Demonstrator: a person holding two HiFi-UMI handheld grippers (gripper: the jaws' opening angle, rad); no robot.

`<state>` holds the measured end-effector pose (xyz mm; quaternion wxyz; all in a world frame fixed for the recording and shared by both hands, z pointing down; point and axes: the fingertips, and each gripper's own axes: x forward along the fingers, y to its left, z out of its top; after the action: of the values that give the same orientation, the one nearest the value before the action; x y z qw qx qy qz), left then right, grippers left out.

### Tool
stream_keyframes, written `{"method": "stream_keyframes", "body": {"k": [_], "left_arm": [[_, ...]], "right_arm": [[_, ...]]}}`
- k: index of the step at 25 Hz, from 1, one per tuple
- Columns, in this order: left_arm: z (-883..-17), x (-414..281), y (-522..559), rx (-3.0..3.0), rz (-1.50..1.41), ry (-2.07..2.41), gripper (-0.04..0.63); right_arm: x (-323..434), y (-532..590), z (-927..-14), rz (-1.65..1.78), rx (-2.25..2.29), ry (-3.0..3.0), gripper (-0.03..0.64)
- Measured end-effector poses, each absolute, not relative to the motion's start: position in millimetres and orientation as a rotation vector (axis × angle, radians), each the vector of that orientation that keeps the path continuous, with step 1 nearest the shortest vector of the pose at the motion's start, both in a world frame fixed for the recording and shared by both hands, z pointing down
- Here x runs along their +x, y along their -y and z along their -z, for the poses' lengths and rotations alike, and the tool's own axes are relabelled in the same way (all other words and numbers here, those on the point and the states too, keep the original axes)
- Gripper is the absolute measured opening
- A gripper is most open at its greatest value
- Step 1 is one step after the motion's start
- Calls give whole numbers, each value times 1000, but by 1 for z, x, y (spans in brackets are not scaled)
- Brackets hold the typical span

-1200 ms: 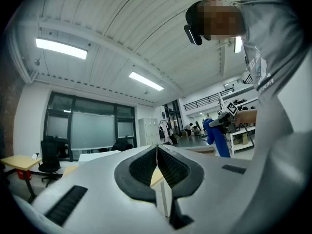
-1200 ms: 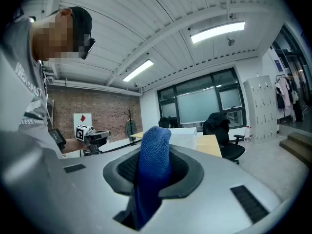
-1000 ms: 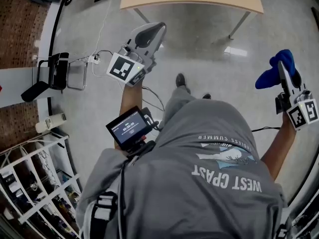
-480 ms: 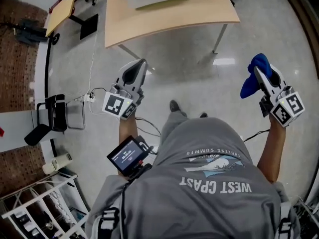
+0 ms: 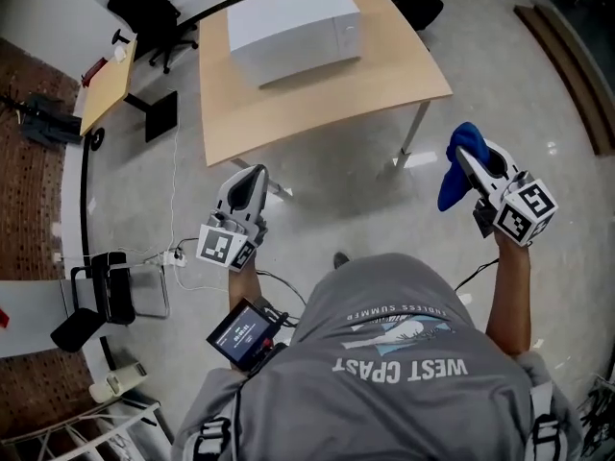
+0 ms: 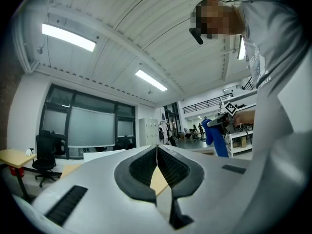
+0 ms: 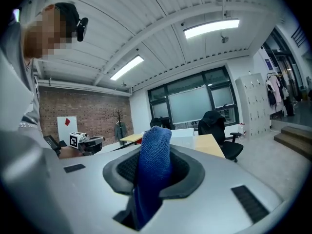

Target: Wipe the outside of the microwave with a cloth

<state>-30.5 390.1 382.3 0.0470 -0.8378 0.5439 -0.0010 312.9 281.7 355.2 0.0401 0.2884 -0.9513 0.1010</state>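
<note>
A white microwave (image 5: 293, 25) stands on a wooden table (image 5: 327, 94) ahead of the person. My left gripper (image 5: 252, 176) is held level short of the table's near edge, its jaws shut with nothing between them. In the left gripper view the left gripper (image 6: 157, 149) points at the microwave (image 6: 100, 155). My right gripper (image 5: 463, 157) is off the table's right corner, shut on a blue cloth (image 5: 452, 182) that hangs from its jaws. In the right gripper view the cloth (image 7: 153, 165) covers the jaw gap, with the microwave (image 7: 184, 132) behind it.
Black office chairs (image 5: 144, 12) stand beyond the table, and a small desk (image 5: 108, 84) is at the far left. A power strip with cables (image 5: 175, 255) and a black chair frame (image 5: 110, 291) lie on the floor to the left. A white rack (image 5: 115, 435) is at the bottom left.
The person has walked toward the table, so the table and then the microwave have come into view. Both grippers moved forward with the person. The cloth stayed in the right gripper.
</note>
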Motion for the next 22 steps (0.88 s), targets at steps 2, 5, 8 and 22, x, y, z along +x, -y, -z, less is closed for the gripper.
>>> {"method": "stream_keyframes", "body": {"k": [2,5,8,22], "left_arm": [[-387,-59,-374,-2560,-10,-1653,23],[-390,-91,-363,-2569,-28,-1641,23],[-397,-109,-353,-2563,-61,-1648,23],[-406,-166,-283,-2523,-23,-1822,23]], "right_arm": [[282,-266,-359,-314,903,2913,89],[245,-254,-363,-333,921,2902,89],[225,-243,-371,-352,916,2891,89],[138,-112,-408,-447,801,2873,89]]}}
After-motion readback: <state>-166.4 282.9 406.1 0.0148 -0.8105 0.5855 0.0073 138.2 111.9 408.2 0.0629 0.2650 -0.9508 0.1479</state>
